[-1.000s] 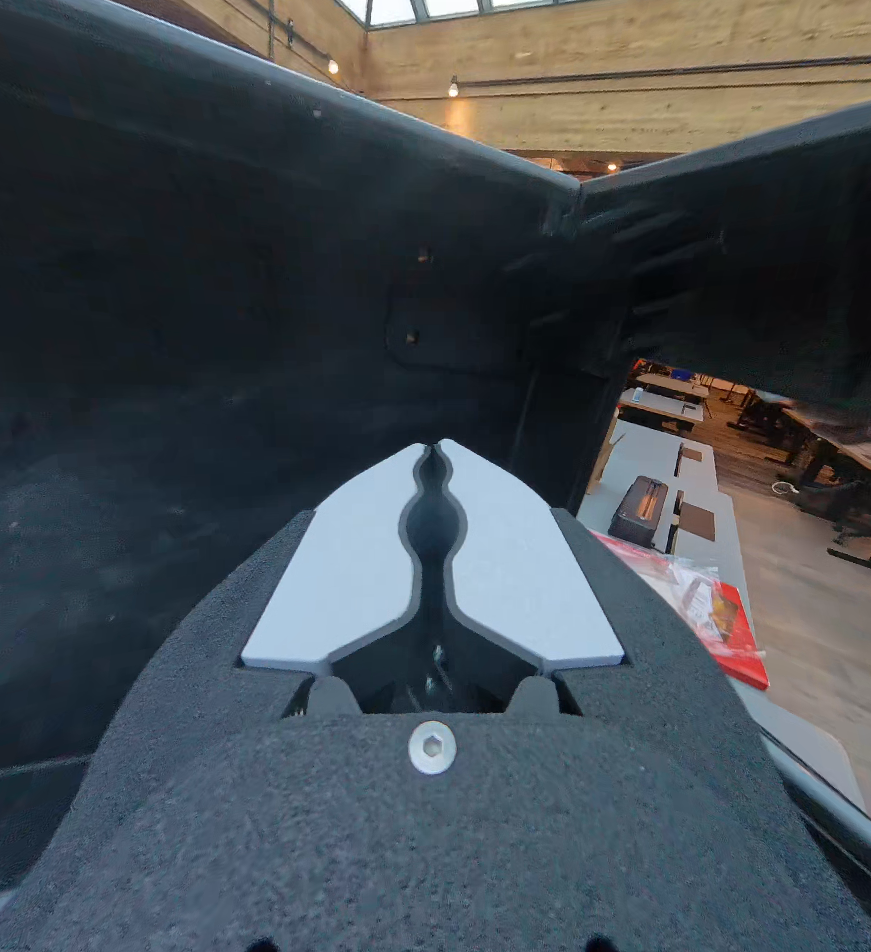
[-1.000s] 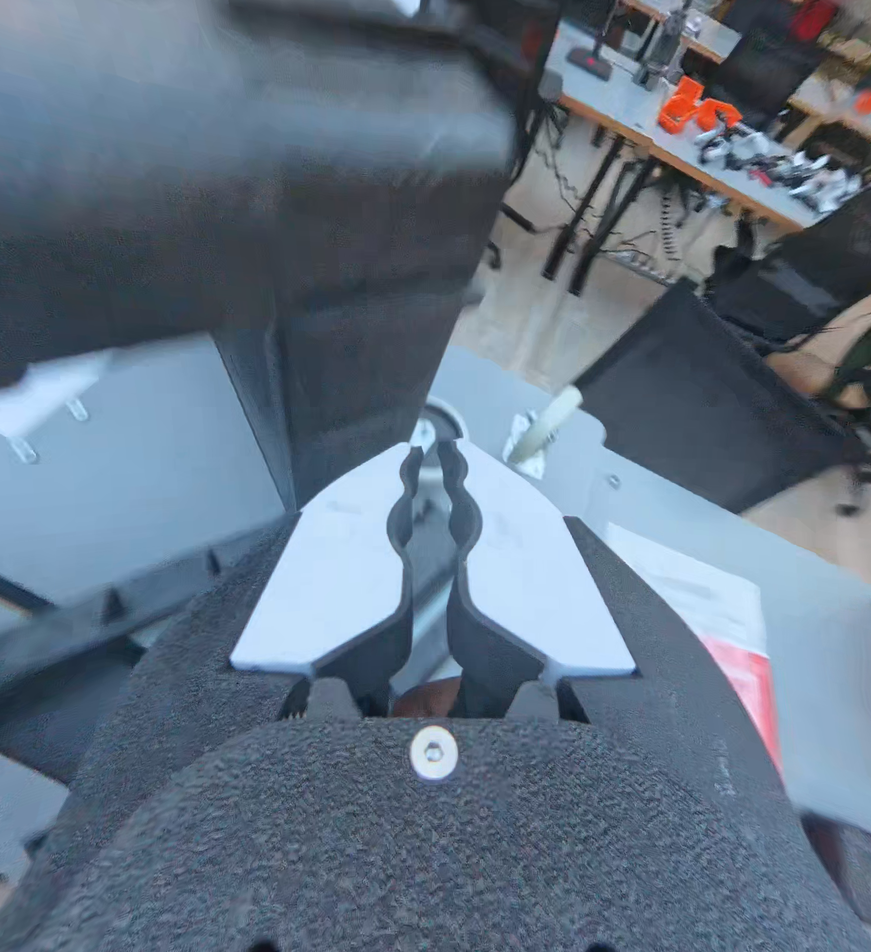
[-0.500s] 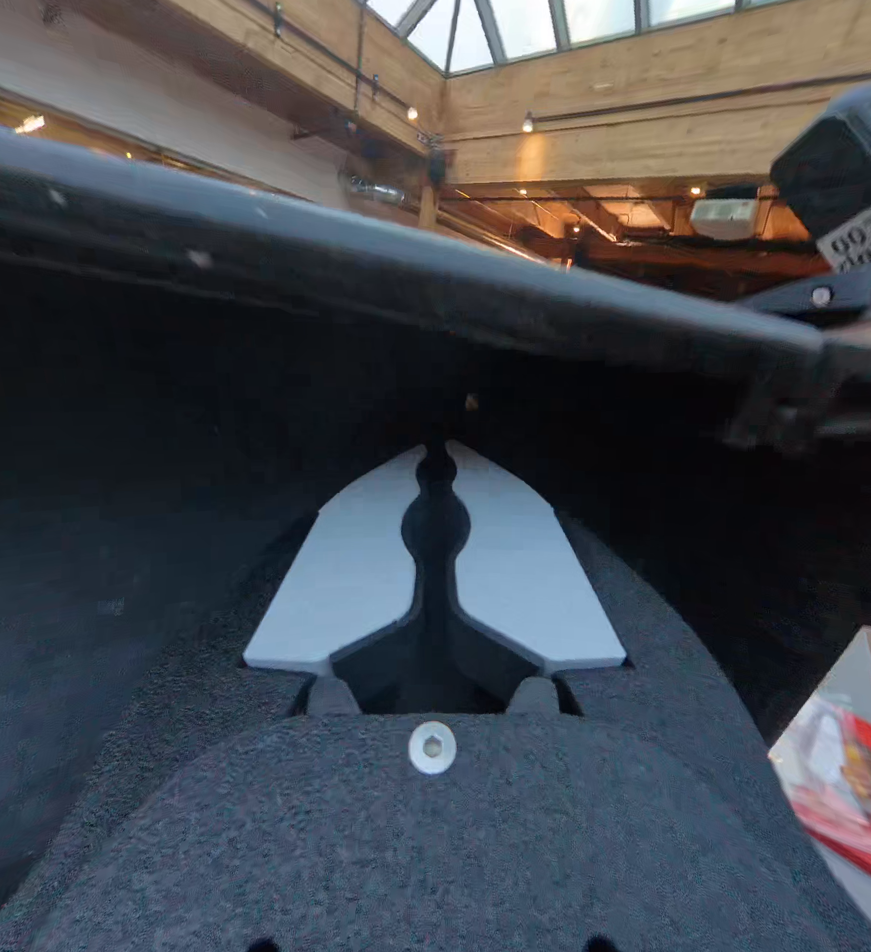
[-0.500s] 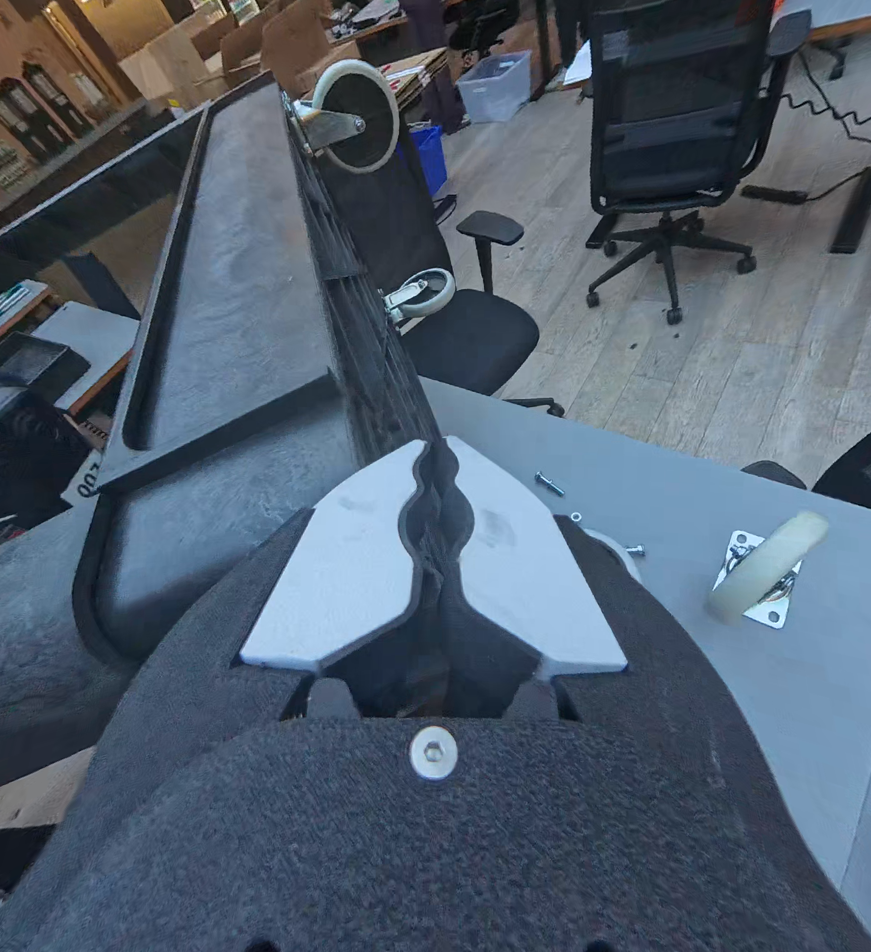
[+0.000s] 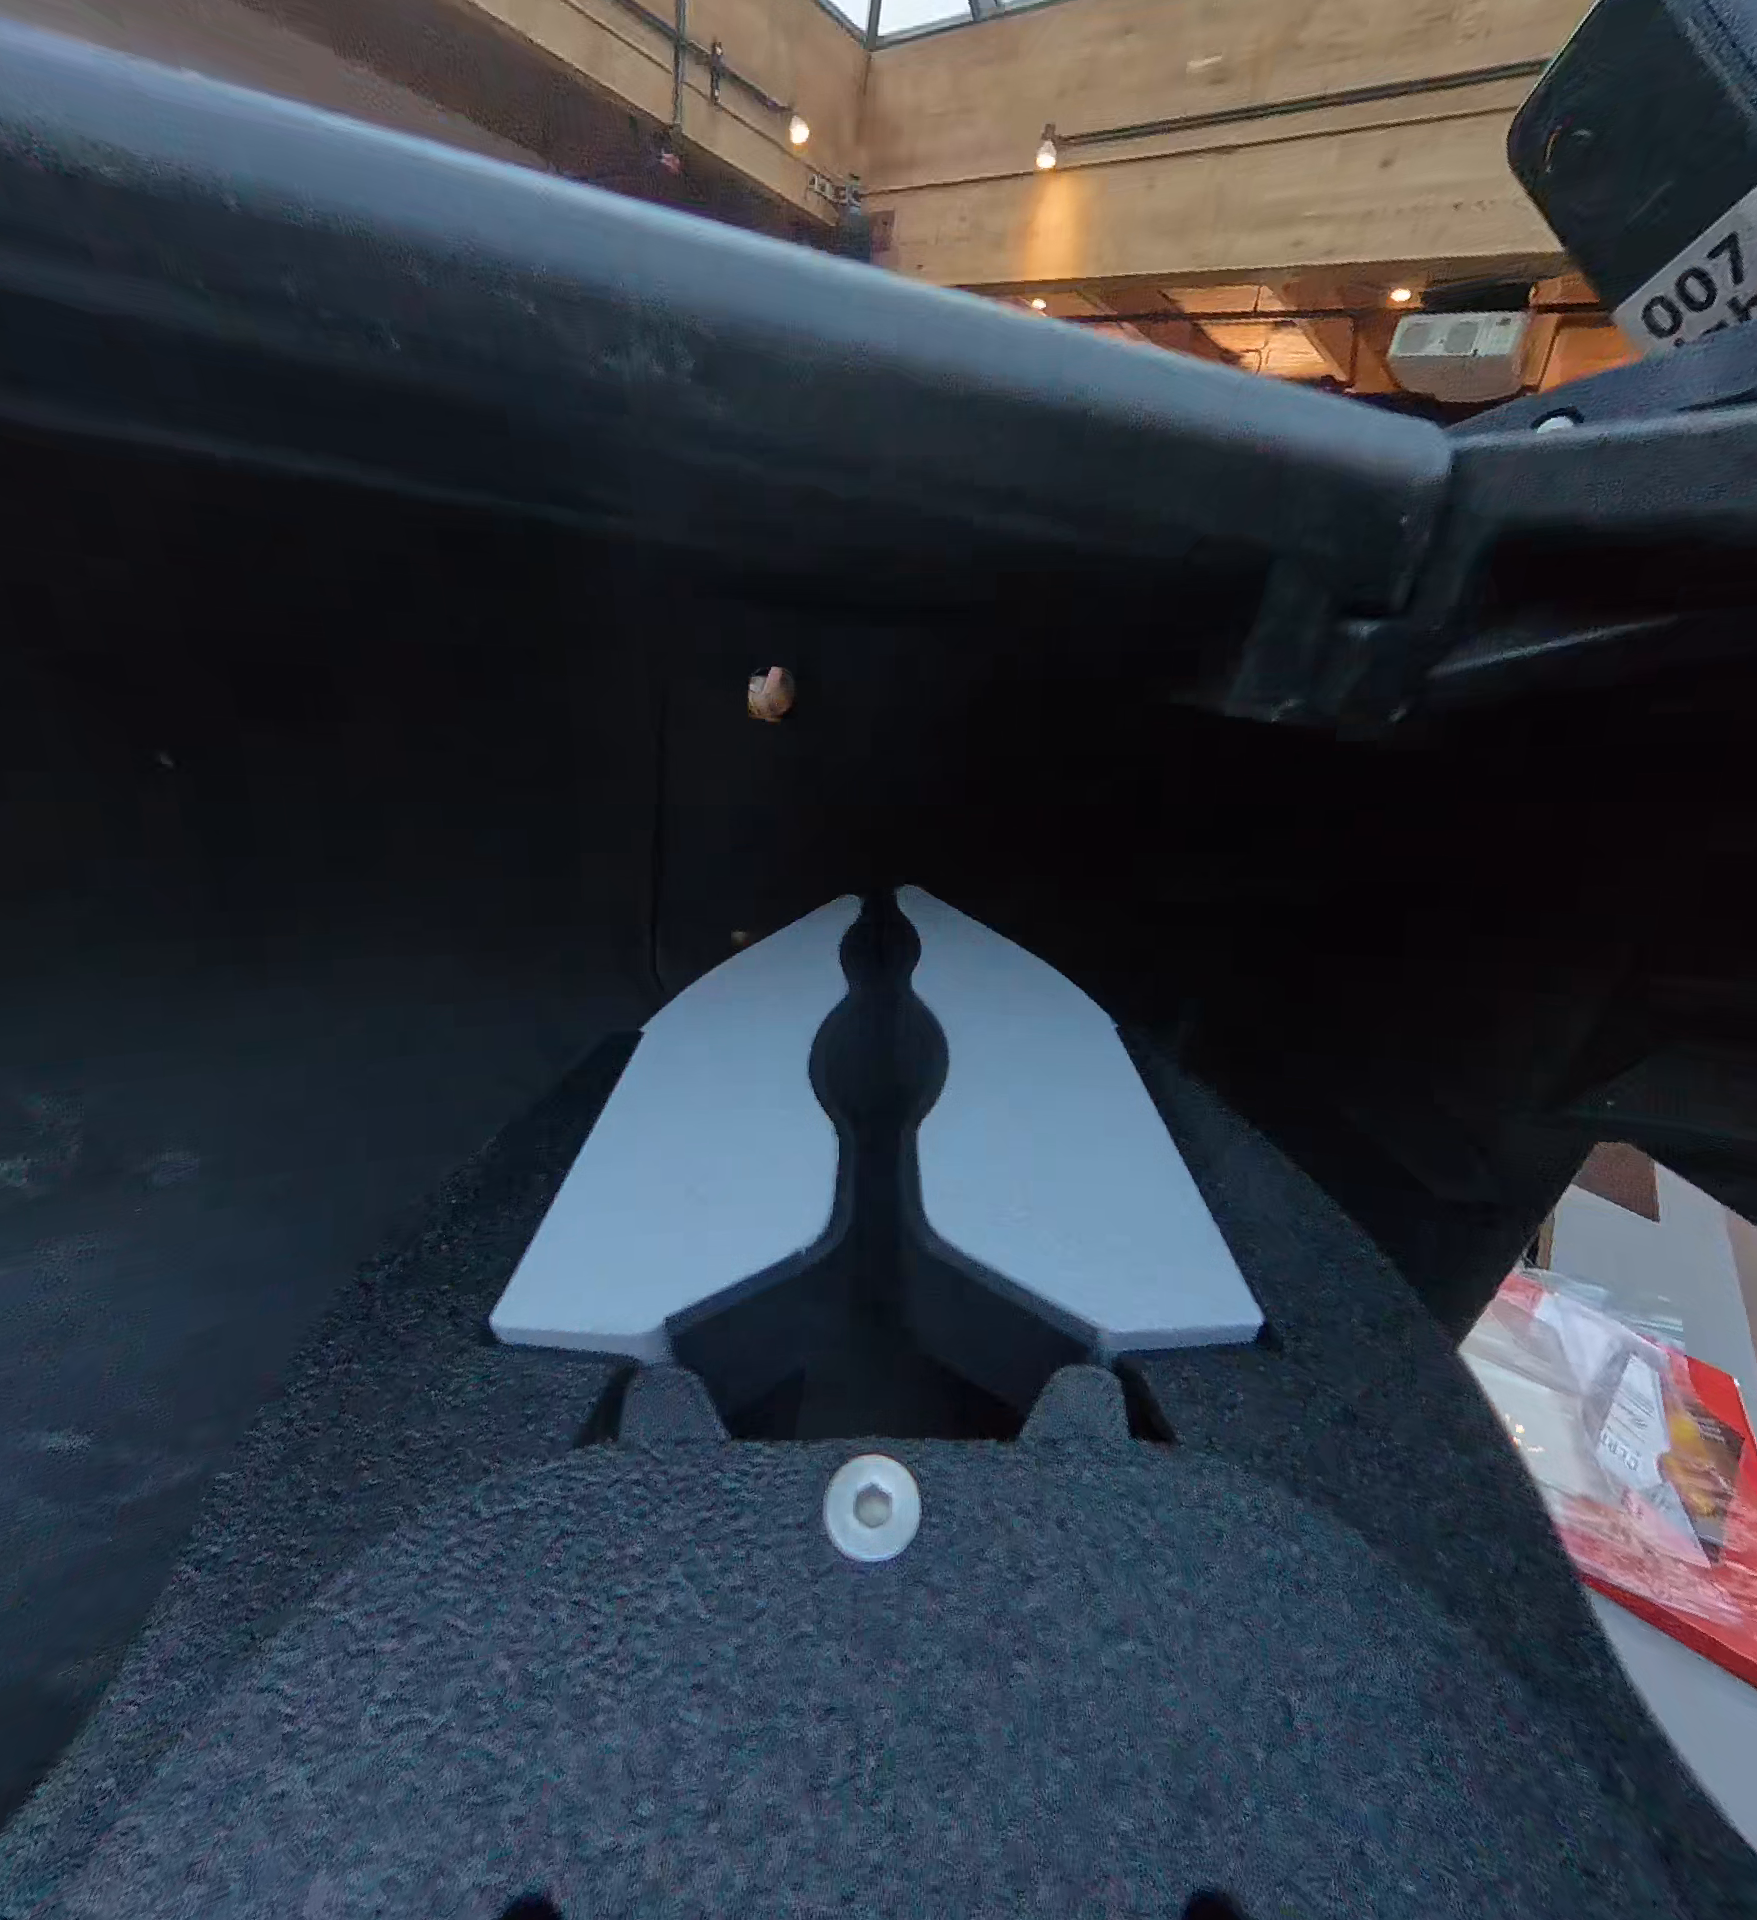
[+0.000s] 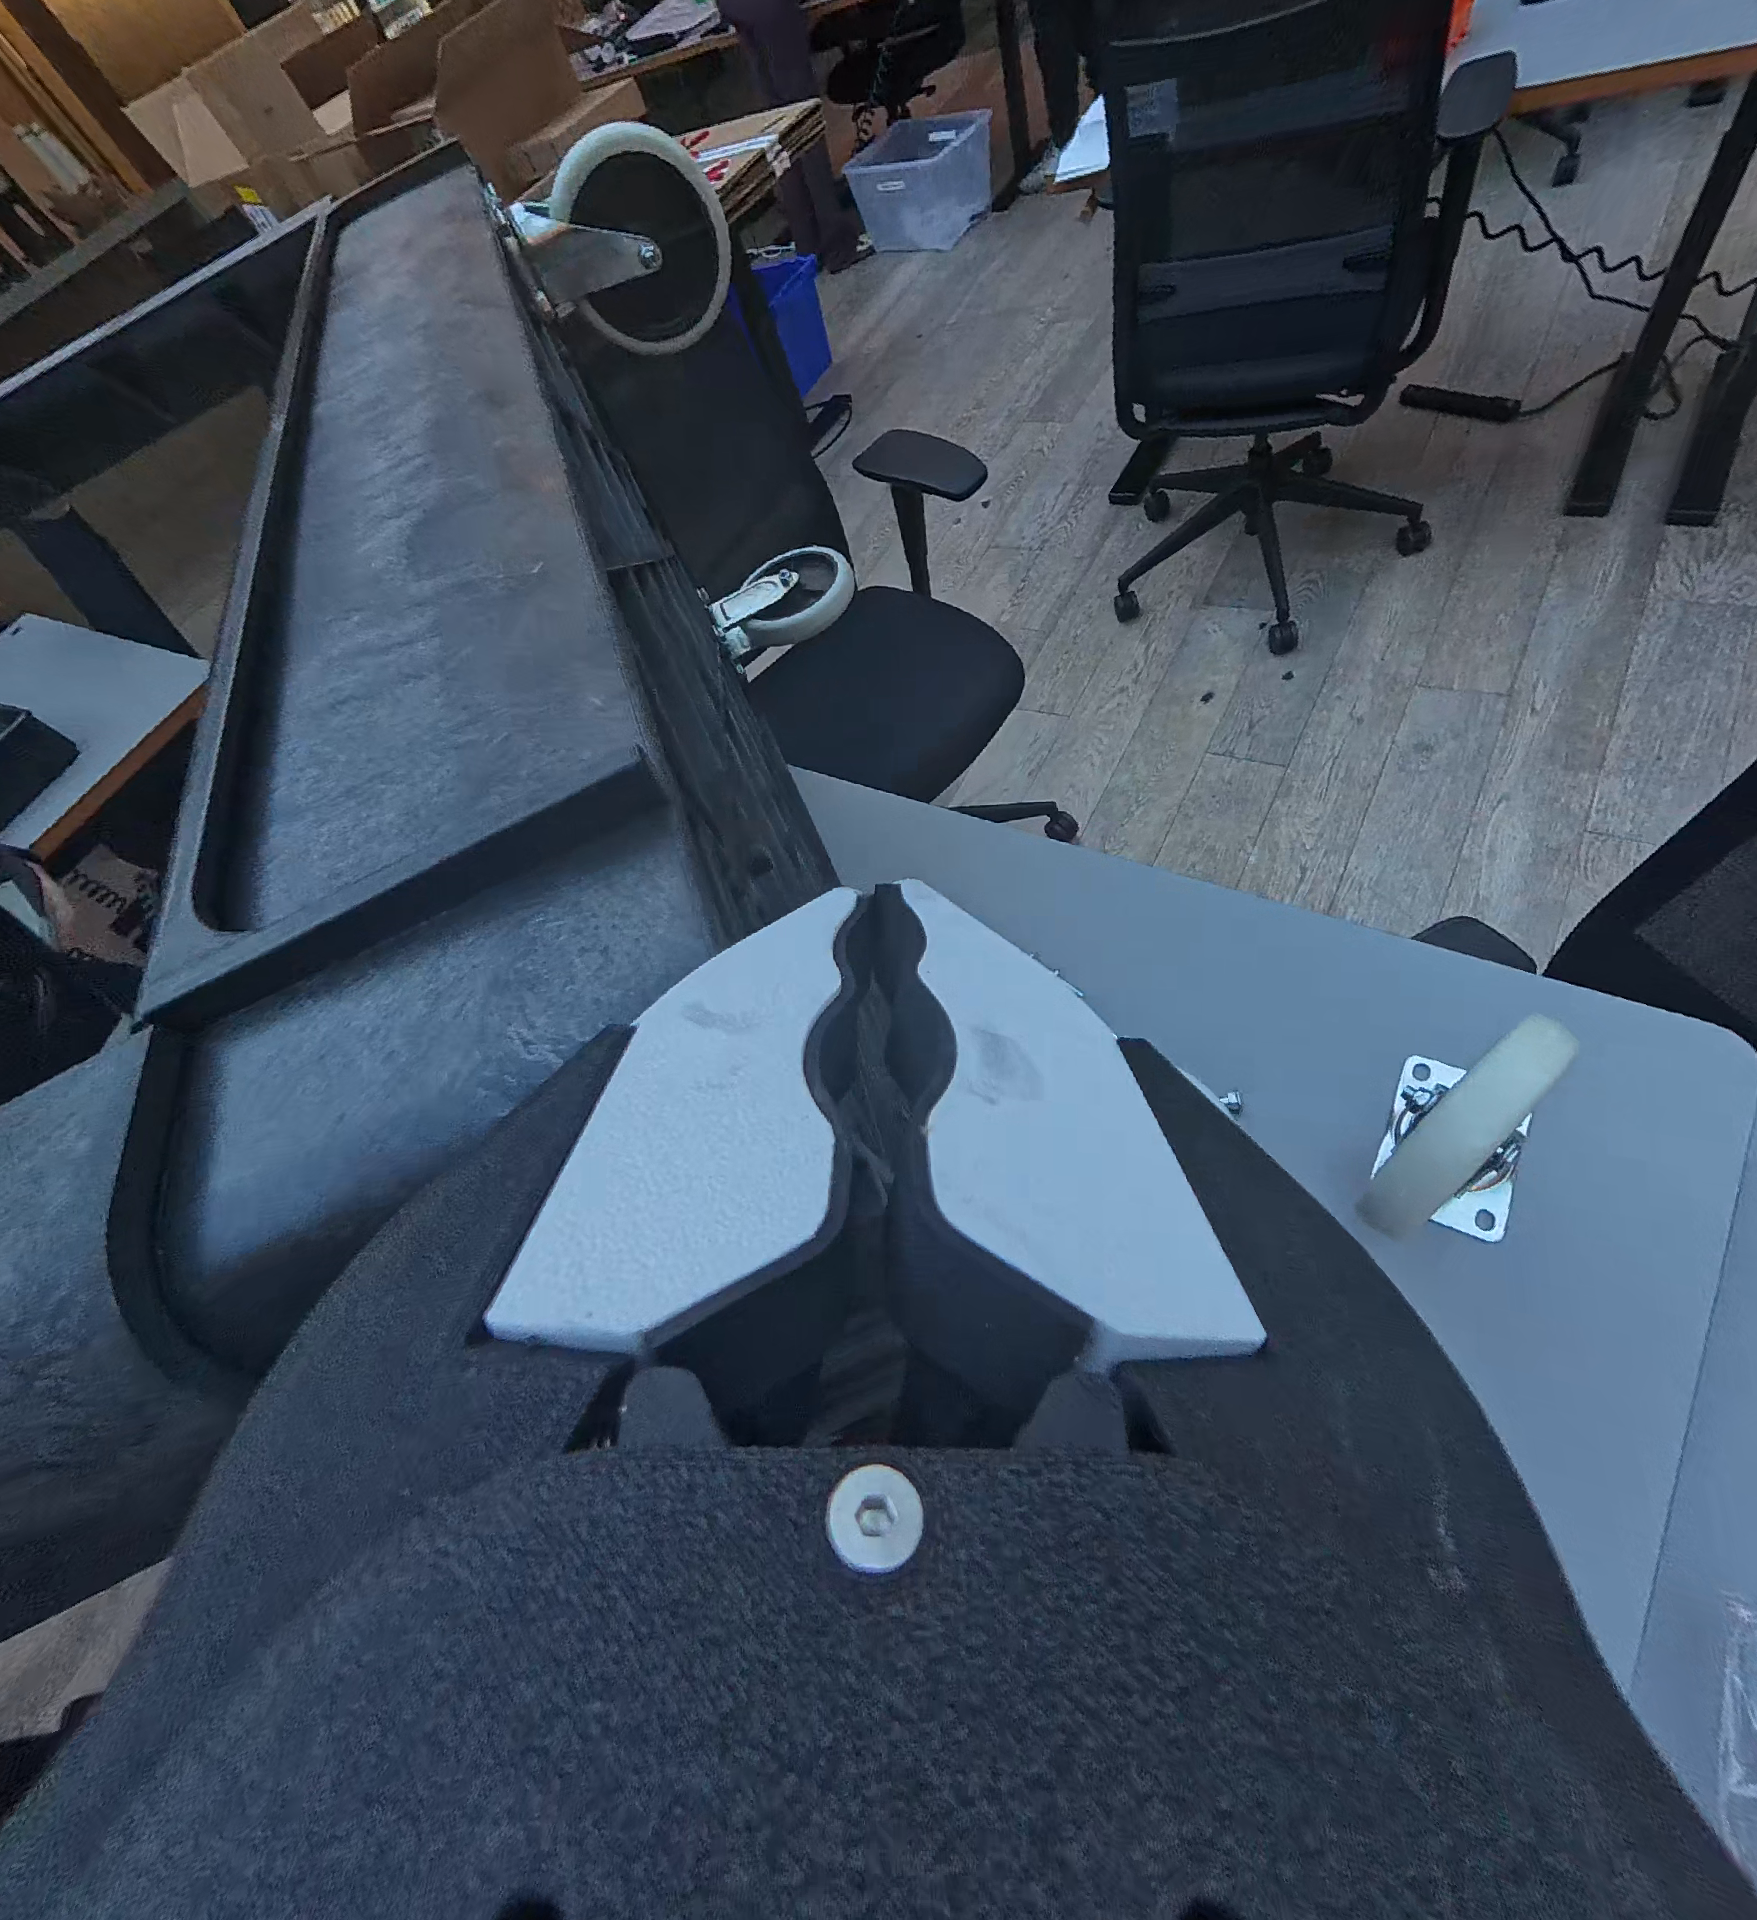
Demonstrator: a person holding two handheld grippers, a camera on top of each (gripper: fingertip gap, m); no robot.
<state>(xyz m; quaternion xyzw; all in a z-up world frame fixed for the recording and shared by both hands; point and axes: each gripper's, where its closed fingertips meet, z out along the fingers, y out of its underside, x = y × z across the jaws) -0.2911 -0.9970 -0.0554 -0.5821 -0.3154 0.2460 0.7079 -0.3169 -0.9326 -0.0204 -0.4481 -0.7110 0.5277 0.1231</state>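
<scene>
Black plastic cart shelf (image 6: 417, 582) on edge over grey table (image 6: 1321, 1049); two casters (image 6: 635, 249) bolted on. Right gripper (image 6: 882, 904) clamps its ribbed rim. Left gripper (image 5: 879, 902) closed inside the cart's hollow, grip unclear; loose caster (image 6: 1466, 1122) on table.

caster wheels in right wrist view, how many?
3. Two are mounted on the edge of the black plastic cart: far caster and near caster. One loose caster lies on the grey table. More may be hidden behind the cart.
</scene>
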